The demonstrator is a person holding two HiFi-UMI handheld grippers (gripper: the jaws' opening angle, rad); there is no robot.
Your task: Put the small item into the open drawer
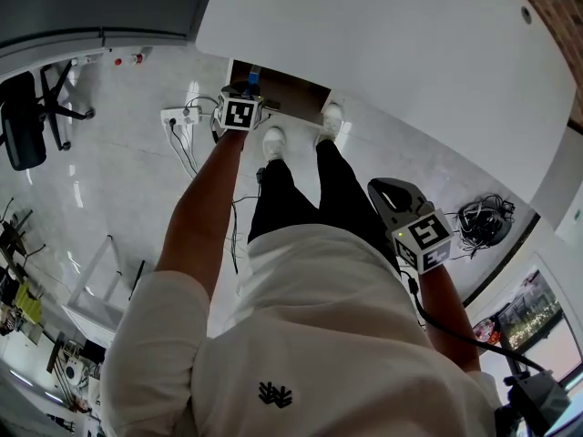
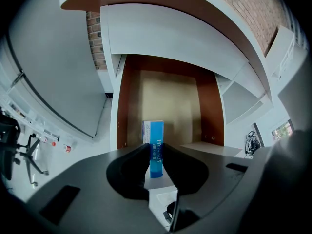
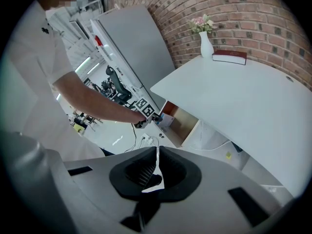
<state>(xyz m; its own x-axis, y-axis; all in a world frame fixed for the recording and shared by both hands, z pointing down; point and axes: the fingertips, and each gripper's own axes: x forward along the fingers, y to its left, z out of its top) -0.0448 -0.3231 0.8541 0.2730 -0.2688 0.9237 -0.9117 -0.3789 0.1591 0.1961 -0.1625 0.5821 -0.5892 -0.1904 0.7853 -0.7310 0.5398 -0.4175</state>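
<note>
While left fingers point(image 2: 139, 152) clamp the box point(image 2: 156, 147) centred over the drawer point(image 2: 170, 106) — right fingers point(image 3: 142, 158) meet.

white short-sleeved shirt point(image 1: 319, 335) with small black emblem point(image 1: 274, 394), black trousers point(image 1: 282, 198), white shoes point(image 1: 273, 142)

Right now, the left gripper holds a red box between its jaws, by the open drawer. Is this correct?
Not quite. The box is blue and white, not red. The left gripper view shows it upright between the jaws of the left gripper, with the open drawer just behind it. The rest of your statement is right.
</note>
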